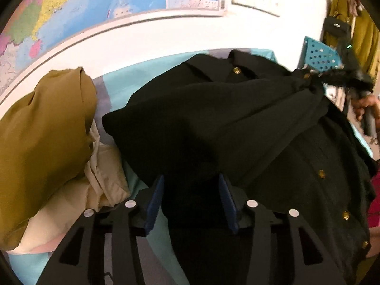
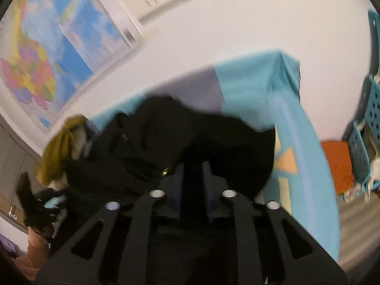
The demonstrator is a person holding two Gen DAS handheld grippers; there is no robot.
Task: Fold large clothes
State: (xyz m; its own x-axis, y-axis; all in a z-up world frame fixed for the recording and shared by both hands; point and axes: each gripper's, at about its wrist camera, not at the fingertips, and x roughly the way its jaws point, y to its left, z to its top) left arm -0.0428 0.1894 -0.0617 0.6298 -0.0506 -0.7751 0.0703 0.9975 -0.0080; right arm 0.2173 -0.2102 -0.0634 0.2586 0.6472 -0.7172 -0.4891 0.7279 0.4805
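Note:
A large black coat with gold buttons [image 1: 237, 118] lies bunched over the table's teal cloth [image 1: 123, 80]. My left gripper [image 1: 191, 185] has its blue pads apart with black fabric filling the gap between them; whether it pinches the cloth is unclear. My right gripper [image 2: 192, 166] is shut on a fold of the black coat [image 2: 190, 128] and lifts it; it also shows in the left wrist view [image 1: 315, 76] at the coat's far right edge. The right wrist view is blurred by motion.
An olive garment [image 1: 45, 128] lies on a beige one [image 1: 102, 171] at the table's left. A teal perforated basket [image 1: 320, 55] stands at the right, also in the right wrist view [image 2: 370, 109]. Maps [image 1: 71, 4] hang on the white wall. Yellow clothes [image 1: 365, 30] hang far right.

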